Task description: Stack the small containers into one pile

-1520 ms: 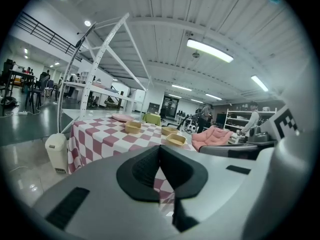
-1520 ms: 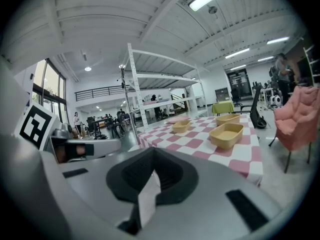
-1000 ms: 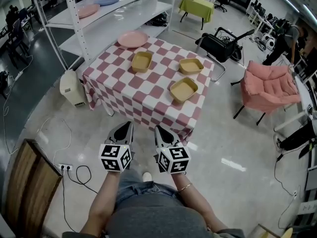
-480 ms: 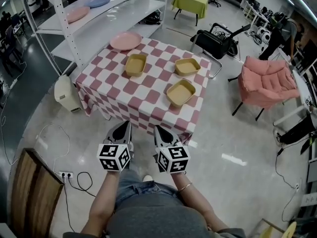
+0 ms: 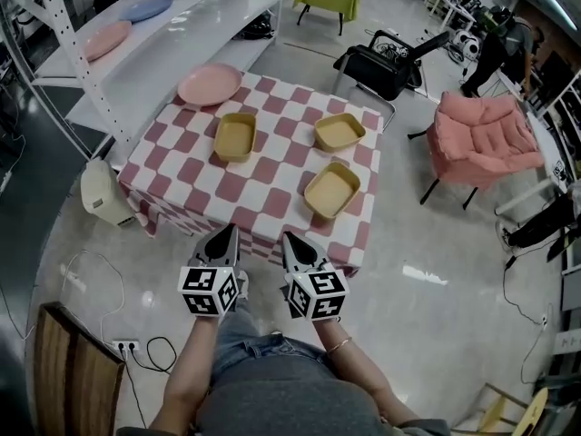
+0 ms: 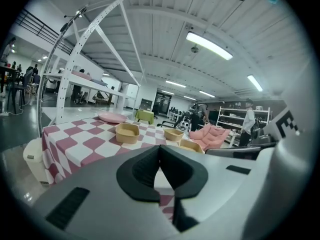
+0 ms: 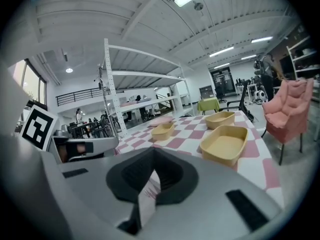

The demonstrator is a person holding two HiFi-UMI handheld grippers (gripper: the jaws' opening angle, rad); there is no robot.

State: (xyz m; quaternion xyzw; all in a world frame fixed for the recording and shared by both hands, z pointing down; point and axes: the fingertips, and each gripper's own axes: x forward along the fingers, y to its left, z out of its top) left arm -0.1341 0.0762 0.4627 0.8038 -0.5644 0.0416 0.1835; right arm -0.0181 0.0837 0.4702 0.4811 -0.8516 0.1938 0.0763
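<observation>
Jaws shut; left gripper [image 5: 227, 232], right gripper [image 5: 287, 237] nearer table [image 5: 272, 193].

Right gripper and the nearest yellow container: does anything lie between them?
Only bare checkered tablecloth separates the right gripper from that container, as the head view shows.

Head view looks steeply down from above the person, w/ the checked table [image 5: 182, 166] a short way ahead; L & R gripper views sit low, prob. near tabletop height, facing fwd along their own jaws. All three share the table & its yellow containers [image 5: 331, 191]; gripper views see them closer, edge-on.
</observation>
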